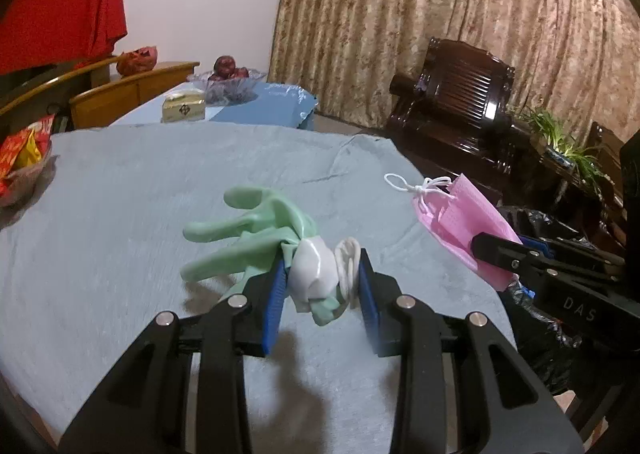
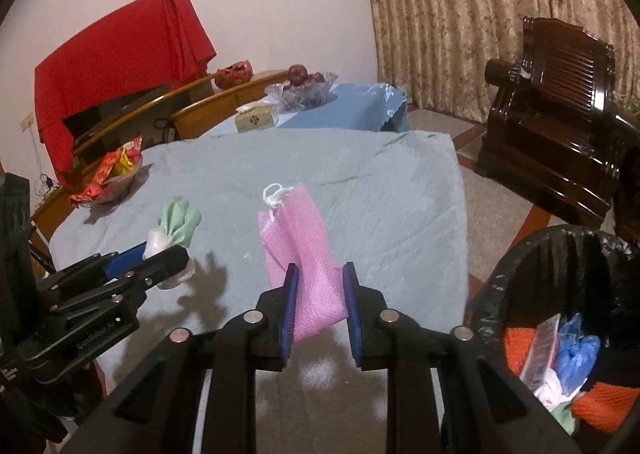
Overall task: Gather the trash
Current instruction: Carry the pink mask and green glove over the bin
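Note:
A green and white rubber glove [image 1: 256, 222] hangs crumpled above the grey-blue tablecloth [image 1: 120, 214], with my left gripper [image 1: 322, 274] shut on its white cuff. My right gripper [image 2: 320, 274] is shut on a pink face mask [image 2: 296, 230] with white ear loops, also held off the cloth. In the right wrist view the left gripper [image 2: 160, 254] and glove [image 2: 180, 218] show at the left. In the left wrist view the mask [image 1: 468, 214] and right gripper [image 1: 500, 250] are at the right. A bin lined with a black bag [image 2: 560, 250] stands low right of the table and holds several pieces of rubbish.
A bowl of snack packets [image 2: 112, 174] sits at the table's far left. Beyond it, a second table carries a tissue box [image 2: 256, 118] and a fruit bowl [image 2: 300, 90]. A dark wooden armchair [image 2: 552, 114] stands at the right. Red cloth [image 2: 120, 54] drapes over something behind the wooden chairs.

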### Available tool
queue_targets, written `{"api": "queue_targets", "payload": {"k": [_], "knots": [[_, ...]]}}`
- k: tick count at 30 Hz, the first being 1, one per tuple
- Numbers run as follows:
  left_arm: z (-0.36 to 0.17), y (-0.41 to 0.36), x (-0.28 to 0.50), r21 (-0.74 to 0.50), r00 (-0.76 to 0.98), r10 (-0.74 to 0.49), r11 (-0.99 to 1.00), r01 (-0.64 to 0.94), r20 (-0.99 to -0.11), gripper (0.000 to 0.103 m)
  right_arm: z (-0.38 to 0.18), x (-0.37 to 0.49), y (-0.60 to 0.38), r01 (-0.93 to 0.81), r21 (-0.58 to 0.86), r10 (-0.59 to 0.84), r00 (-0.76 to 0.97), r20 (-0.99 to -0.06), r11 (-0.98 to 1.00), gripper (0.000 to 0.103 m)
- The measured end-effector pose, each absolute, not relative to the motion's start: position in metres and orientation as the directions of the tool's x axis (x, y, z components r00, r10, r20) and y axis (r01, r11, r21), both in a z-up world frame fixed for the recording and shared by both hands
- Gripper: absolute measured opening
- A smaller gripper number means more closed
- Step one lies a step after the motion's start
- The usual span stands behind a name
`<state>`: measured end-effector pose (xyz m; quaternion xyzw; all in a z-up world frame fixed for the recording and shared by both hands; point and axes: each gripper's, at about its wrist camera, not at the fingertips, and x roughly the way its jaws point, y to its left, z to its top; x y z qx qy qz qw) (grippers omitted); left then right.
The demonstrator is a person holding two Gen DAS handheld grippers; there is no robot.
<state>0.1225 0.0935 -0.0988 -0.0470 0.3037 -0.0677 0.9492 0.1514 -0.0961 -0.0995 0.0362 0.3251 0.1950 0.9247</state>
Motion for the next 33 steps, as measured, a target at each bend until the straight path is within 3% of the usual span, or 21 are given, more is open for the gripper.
{"api": "queue_targets", "payload": {"k": [17,33], "knots": [[-0.063,0.043,0.119,-0.117,0.829,-0.251,0.968,0.223,-0.5,0.032,-0.06,0.129,-0.147,-0.273,0.187,0.331,0.798,-0.504,0.943,0.022],[-0.047,-0.049,0.121,-0.107,0.785,-0.421,0.901,0.421,-0.455,0.032,-0.044,0.097,-0.249,-0.068,0.164,0.139,0.867,-0.478,0.984,0.022]]}}
